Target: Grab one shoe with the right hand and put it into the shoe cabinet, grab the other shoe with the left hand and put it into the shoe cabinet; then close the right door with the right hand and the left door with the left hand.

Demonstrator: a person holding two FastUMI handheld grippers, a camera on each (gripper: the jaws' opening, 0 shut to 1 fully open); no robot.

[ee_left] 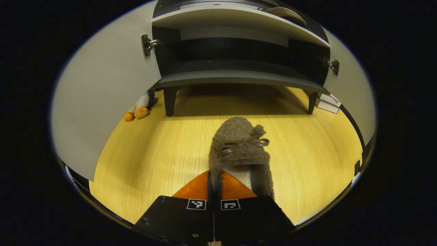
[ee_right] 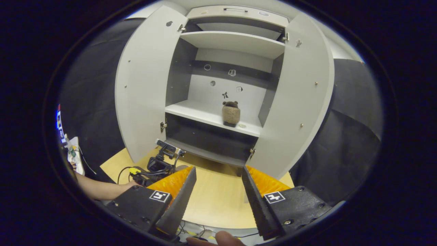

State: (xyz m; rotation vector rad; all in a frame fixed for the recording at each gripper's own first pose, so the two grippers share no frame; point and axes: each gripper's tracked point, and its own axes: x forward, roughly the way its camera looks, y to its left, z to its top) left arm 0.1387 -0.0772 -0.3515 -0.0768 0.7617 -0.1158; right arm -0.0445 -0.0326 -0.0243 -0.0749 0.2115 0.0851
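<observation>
Left gripper [ee_left: 214,191] at bottom centre, fingers pinched on the collar of a brown shoe [ee_left: 240,147] over the wooden floor [ee_left: 153,164] | right gripper [ee_right: 218,186] at bottom, fingers spread, nothing between | second shoe [ee_right: 231,113] at frame centre on the cabinet's middle shelf [ee_right: 201,114] | both doors [ee_right: 143,85] swung wide

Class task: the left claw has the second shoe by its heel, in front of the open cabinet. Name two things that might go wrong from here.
1. The left claw pinches only the heel edge of the shoe, so the shoe may sag or slip out.
2. The low shelf edge is narrow; the toe may strike it.
</observation>
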